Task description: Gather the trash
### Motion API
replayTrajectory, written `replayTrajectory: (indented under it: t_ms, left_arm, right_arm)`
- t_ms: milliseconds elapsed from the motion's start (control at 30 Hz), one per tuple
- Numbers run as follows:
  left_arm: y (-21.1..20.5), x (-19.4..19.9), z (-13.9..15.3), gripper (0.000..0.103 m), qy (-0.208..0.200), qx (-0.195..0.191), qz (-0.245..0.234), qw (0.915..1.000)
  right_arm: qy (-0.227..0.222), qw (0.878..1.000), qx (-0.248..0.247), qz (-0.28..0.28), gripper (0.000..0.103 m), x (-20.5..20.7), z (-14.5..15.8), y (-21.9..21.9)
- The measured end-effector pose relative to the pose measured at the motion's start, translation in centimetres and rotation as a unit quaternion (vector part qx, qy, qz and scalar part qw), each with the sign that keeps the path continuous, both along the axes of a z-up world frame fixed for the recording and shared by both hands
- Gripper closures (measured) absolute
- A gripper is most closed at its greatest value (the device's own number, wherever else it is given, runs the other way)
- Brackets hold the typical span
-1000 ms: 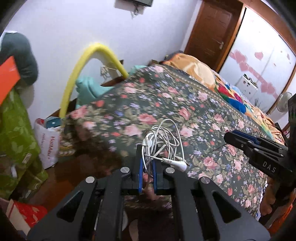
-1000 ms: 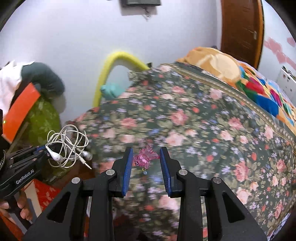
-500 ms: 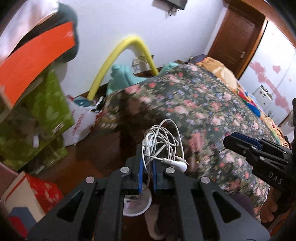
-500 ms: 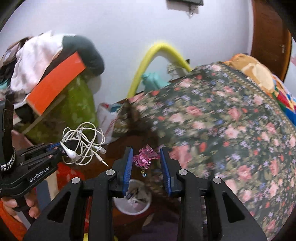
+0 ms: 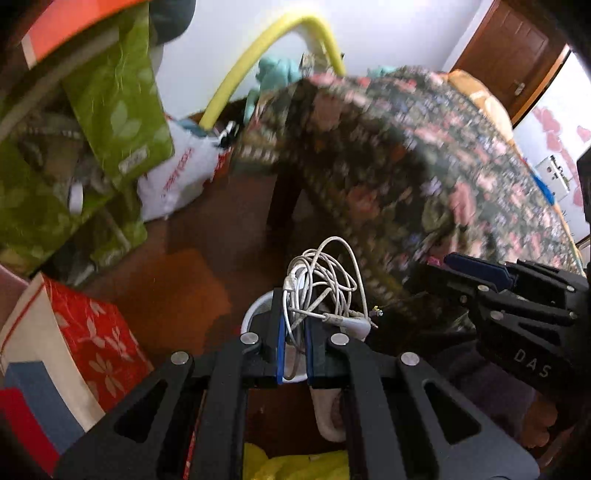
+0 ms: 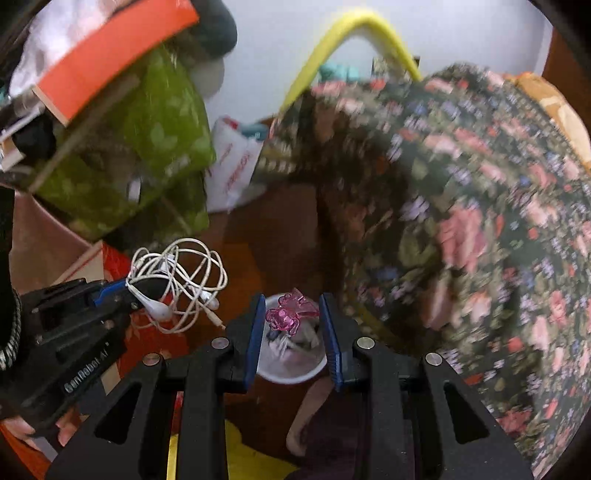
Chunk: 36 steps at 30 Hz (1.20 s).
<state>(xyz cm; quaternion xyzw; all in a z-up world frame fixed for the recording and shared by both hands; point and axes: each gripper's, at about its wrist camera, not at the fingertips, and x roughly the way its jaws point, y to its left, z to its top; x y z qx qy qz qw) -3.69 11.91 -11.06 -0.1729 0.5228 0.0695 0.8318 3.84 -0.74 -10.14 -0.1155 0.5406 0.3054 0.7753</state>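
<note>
My left gripper [image 5: 293, 325] is shut on a tangled bundle of white earphones [image 5: 321, 284], which also shows at the left of the right wrist view [image 6: 177, 284]. My right gripper [image 6: 291, 321] is shut on a small pink plastic butterfly clip [image 6: 290, 314]. Both are held above a small white bin [image 6: 291, 369] on the brown floor, with scraps inside it. In the left wrist view the bin [image 5: 255, 314] is mostly hidden behind the fingers. The right gripper appears at the right of the left wrist view [image 5: 480, 273].
A bed with a dark floral cover [image 6: 461, 221] fills the right side. Green leaf-print bags [image 5: 110, 103], a white plastic bag [image 5: 177, 173], a red patterned box [image 5: 85, 332] and a yellow hoop [image 5: 280, 29] crowd the left. Bare feet [image 6: 310, 410] stand near the bin.
Both grippers have tilted down and moved off the bed toward the floor. The white bin now sits right under the fingertips. Both still hold their items.
</note>
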Motion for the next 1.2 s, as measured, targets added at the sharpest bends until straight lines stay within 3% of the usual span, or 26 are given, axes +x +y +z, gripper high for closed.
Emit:
replayTrajectory:
  t_ms: [400,533,767,900,1000,1200]
  left_arm:
    - [0.1,0.1,-5.4,0.096,0.066,-0.023,-0.002,0.9975]
    - [0.1,0.4,-6.3,0.096,0.078,-0.022,-0.005,0.9967]
    - [-0.5,1.6,-7.7,0.096,0.101,-0.042,-0.013,0.9939]
    - [-0.9,2.6,-8.4,0.079,0.121,-0.045,-0.011,0.9915]
    - [-1.1,3.0,-8.5,0.077,0.131,-0.048,-0.009,0.9902]
    - [-1.6,2.6,-5.4,0.077,0.095,-0.023,-0.022,0.9949]
  right_arm:
    - [0.117,0.993,-0.036,0.001,0.074,1.0,-5.8,1.4]
    - [0.126,0.991,-0.040,-0.001,0.060,1.4,-6.2,1.4]
    - [0.117,0.993,-0.025,-0.018,0.060,1.8,-4.8,0.4]
    - [0.089,0.995,-0.029,-0.019,0.060,1.7,-3.5,-0.3]
    - [0.068,0.997,-0.036,-0.011,0.060,1.3,-2.8,-0.7]
    - [0.018,0.999,-0.036,-0.010,0.060,-0.2,-1.0,-1.7]
